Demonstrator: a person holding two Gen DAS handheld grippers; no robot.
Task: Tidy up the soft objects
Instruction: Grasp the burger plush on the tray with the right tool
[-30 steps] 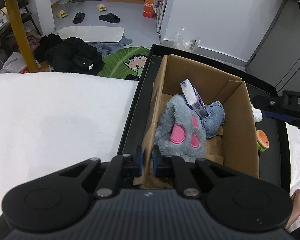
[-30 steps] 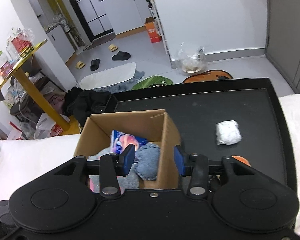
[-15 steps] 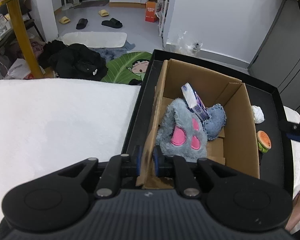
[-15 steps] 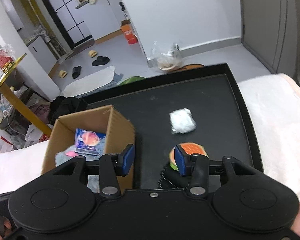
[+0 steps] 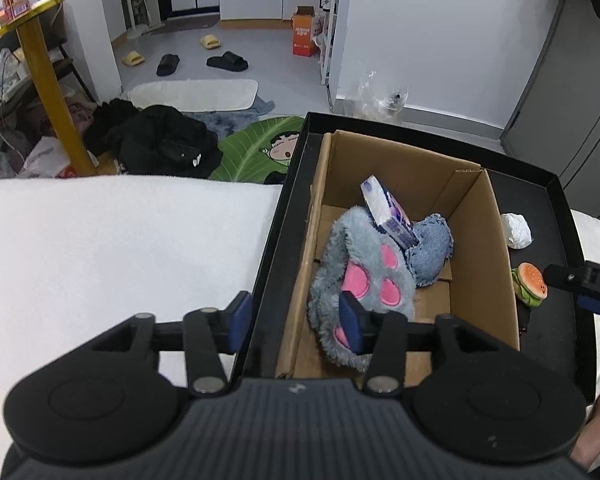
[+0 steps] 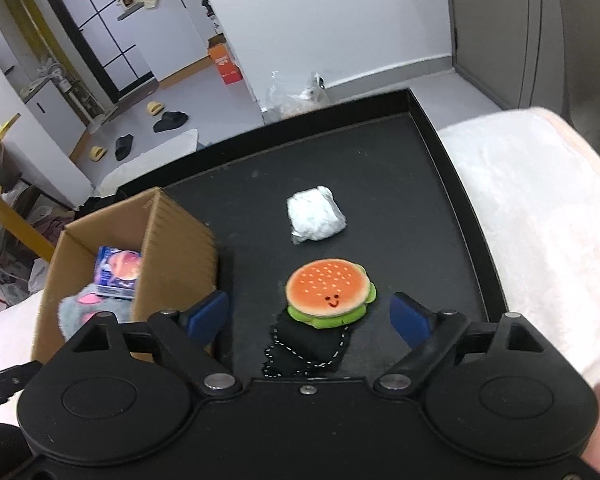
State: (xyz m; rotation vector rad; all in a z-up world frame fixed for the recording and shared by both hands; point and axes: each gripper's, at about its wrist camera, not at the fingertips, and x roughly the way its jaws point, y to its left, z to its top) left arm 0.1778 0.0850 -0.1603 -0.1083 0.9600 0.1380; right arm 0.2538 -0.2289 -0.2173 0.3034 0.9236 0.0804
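A cardboard box [image 5: 472, 240] stands at the left of a black tray [image 5: 540, 176]. In it lie a grey plush with pink paw pads [image 5: 364, 276], a denim piece [image 5: 432, 248] and a tissue pack [image 5: 388, 216]. My left gripper [image 5: 295, 322] is opening; its jaws straddle the box's near left wall and the tray rim without pressing on them. My right gripper [image 6: 309, 316] is also opening, wide, low over the tray [image 6: 380, 160]. A burger plush [image 6: 330, 290] lies just ahead between its fingertips, untouched, resting partly on a black stitched cloth [image 6: 308, 346].
A white crumpled wad [image 6: 315, 220] lies on the tray beyond the burger. The box [image 6: 172, 240] is left of the right gripper. White fleece [image 5: 120, 248] covers the surface on both sides of the tray. Floor clutter lies beyond the far edge.
The left jaws, shut on the box wall before, have come apart. The right gripper has swung right from above the box and down toward the burger plush, and its jaws have widened.
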